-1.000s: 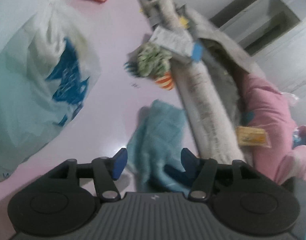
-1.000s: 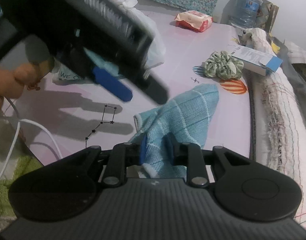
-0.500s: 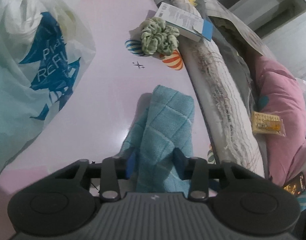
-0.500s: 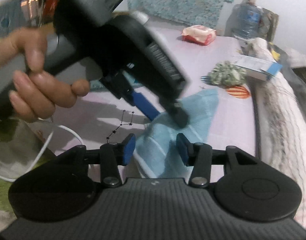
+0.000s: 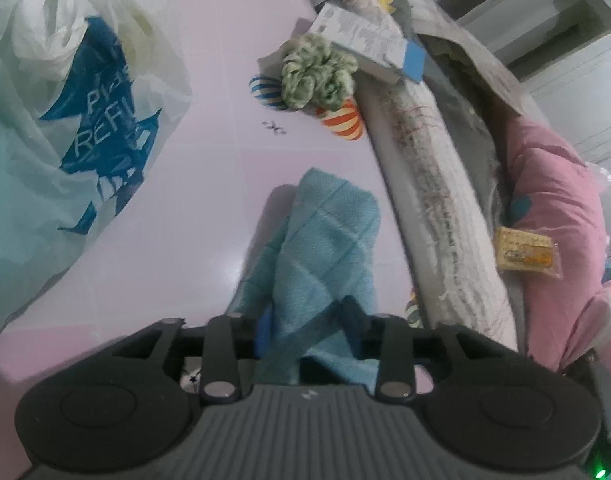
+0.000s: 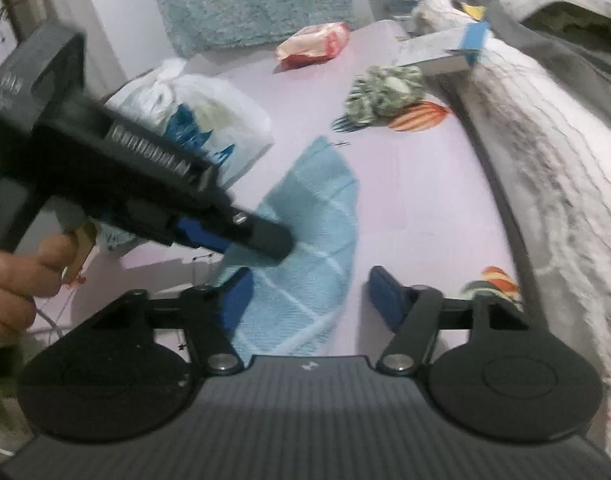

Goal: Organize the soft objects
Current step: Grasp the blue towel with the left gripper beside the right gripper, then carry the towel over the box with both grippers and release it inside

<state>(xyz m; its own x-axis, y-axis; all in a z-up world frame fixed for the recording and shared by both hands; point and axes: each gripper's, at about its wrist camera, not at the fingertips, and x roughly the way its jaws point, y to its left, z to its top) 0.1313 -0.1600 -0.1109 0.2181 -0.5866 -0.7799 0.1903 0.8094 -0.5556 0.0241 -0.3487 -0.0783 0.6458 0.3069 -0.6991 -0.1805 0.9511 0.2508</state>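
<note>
A light blue checked cloth [image 5: 325,240] lies on the pink mat [image 5: 209,168]. My left gripper [image 5: 309,326] is shut on the cloth's near end, which bunches between its blue pads. In the right wrist view the cloth [image 6: 313,220] lies flat and the left gripper [image 6: 241,236] pinches its left edge. My right gripper [image 6: 309,300] is open and empty just above the cloth's near end. A green and white scrunchie [image 5: 317,70] lies farther back, also in the right wrist view [image 6: 385,94].
A white plastic bag with blue print [image 5: 65,128] sits at the left. A rolled grey-white blanket [image 5: 429,184] runs along the right, with a white and blue box [image 5: 369,44] on it. A pink quilt [image 5: 553,208] lies beyond. A red packet [image 6: 311,44] lies far back.
My right gripper has let go of the cloth and opened wide. My left gripper has closed on the cloth's near end and holds it.
</note>
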